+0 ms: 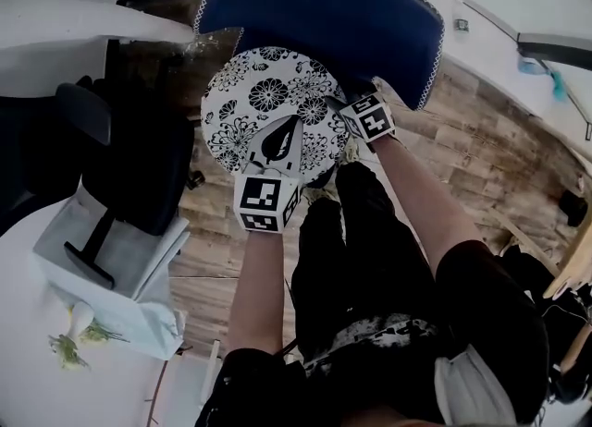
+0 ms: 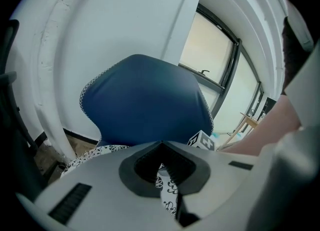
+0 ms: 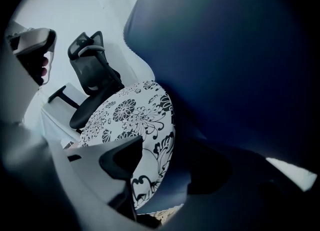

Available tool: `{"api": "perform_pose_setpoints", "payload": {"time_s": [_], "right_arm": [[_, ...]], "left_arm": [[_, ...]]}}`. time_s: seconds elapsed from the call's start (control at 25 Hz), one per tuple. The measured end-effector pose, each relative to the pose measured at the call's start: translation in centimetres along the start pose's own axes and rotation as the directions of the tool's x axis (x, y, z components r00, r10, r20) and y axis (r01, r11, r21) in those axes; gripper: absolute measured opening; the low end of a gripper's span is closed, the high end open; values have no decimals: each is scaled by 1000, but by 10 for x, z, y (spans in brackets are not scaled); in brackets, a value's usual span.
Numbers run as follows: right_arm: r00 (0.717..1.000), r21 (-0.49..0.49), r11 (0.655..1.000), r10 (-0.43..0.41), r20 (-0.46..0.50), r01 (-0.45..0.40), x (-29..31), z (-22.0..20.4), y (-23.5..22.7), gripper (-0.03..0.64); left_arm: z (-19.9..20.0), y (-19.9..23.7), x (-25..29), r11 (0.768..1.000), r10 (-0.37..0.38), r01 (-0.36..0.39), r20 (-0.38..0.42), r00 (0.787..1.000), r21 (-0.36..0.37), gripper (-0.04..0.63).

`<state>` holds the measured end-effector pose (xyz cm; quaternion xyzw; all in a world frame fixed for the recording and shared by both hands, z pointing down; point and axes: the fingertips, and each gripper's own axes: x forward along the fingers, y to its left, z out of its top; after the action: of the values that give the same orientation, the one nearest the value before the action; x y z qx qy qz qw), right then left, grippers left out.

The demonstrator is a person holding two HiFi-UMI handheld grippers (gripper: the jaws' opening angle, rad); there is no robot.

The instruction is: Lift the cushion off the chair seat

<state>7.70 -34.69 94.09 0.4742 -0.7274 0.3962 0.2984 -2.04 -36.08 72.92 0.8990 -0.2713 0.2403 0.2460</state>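
A round white cushion with black flower print (image 1: 264,102) lies on the seat of a dark blue chair (image 1: 324,9). My left gripper (image 1: 294,125) reaches over the cushion's near part. Its jaws meet at the tips, and the flower print (image 2: 167,187) shows only through the slit behind them. My right gripper (image 1: 338,106) is at the cushion's right rim, open. In the right gripper view (image 3: 170,170) the cushion's edge (image 3: 150,140) runs between the jaws. One jaw lies over its top and the other is dark beside the blue seat. The pads do not press on it.
A black office chair (image 1: 139,157) stands at the left. A grey box (image 1: 111,259) and a sprig of flowers (image 1: 74,333) lie on a white table. The person's black trousers (image 1: 370,250) fill the floor side below the chair. Wood floor (image 1: 490,148) shows at the right.
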Motion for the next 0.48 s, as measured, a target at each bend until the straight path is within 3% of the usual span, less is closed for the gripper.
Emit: {"api": "perform_pose_setpoints", "payload": {"time_s": [0.24, 0.48], "right_arm": [[1000, -12, 1000, 16, -27, -17, 17, 1, 1, 259], [998, 44, 999, 22, -53, -20, 24, -6, -3, 259]], "left_arm": [[-10, 4, 4, 1000, 2, -2, -9, 1000, -17, 12], [-14, 9, 3, 1000, 7, -7, -17, 1000, -25, 12]]}}
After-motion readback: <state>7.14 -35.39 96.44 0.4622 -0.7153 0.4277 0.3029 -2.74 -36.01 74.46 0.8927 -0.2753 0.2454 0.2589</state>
